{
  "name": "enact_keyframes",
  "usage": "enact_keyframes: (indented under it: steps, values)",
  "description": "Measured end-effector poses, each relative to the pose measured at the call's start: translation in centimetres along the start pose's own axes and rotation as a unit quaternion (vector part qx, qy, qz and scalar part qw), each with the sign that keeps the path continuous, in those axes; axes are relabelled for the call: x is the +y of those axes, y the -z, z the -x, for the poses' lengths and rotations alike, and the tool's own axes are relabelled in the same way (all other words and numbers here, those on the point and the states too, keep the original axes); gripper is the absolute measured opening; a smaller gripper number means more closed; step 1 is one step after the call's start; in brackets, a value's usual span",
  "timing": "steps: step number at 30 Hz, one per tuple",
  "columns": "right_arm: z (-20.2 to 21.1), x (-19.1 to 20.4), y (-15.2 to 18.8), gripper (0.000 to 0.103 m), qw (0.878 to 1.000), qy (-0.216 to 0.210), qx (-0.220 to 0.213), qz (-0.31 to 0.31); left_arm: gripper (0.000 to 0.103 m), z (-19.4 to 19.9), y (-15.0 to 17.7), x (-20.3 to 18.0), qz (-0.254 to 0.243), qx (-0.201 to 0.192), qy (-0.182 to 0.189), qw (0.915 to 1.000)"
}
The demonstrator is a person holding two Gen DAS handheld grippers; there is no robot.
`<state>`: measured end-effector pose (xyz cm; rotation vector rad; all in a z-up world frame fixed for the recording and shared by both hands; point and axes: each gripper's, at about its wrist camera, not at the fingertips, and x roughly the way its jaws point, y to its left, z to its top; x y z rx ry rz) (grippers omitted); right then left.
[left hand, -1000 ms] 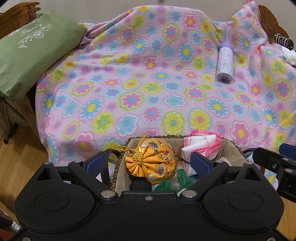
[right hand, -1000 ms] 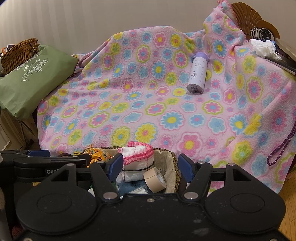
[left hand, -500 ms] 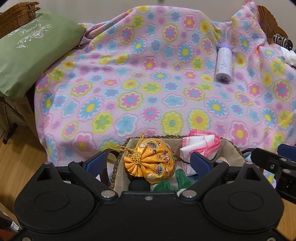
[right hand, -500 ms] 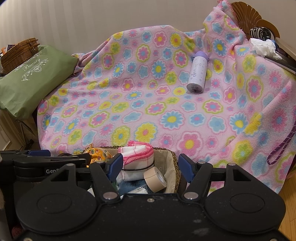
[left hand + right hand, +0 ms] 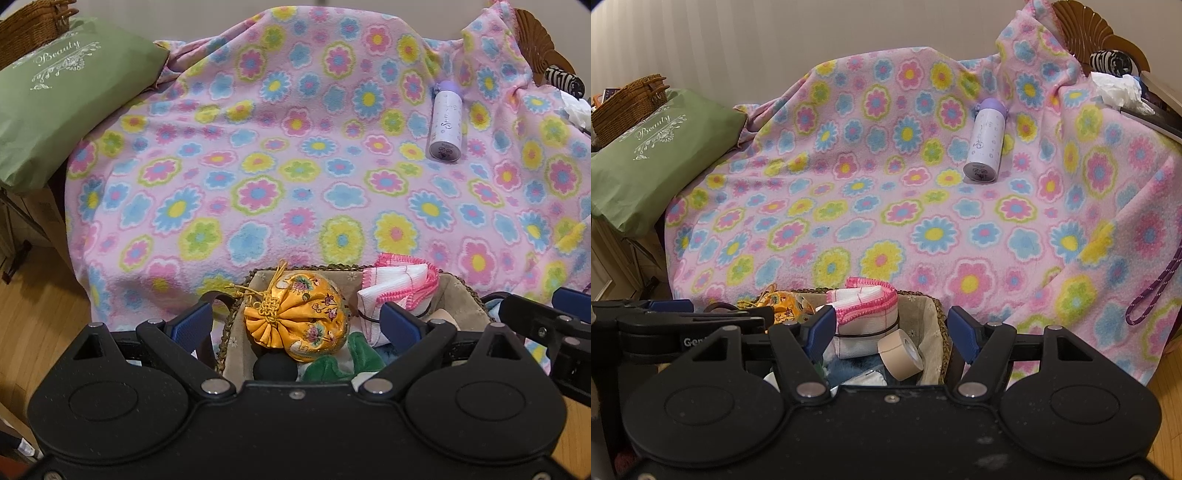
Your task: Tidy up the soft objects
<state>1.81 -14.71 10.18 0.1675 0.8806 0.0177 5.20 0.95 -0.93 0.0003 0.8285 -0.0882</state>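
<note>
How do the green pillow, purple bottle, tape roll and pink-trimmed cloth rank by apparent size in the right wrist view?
1. green pillow
2. pink-trimmed cloth, though it sits nearer the camera
3. purple bottle, far back, so likely understated
4. tape roll

Probably a home: floral blanket [image 5: 295, 166], green cushion [image 5: 62, 107]

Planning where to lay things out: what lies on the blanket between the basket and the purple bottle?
Nothing: bare flowered blanket between basket and purple bottle, in both wrist views.
</note>
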Motion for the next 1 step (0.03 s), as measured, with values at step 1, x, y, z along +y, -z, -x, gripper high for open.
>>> enact_keyframes:
  steps: [1]
  values:
    - [-0.01, 0.00, 0.04, 0.066, 1.000, 0.000, 0.000, 0.000, 0.094, 0.01, 0.00, 0.04, 0.000, -0.001, -0.001, 1.0000]
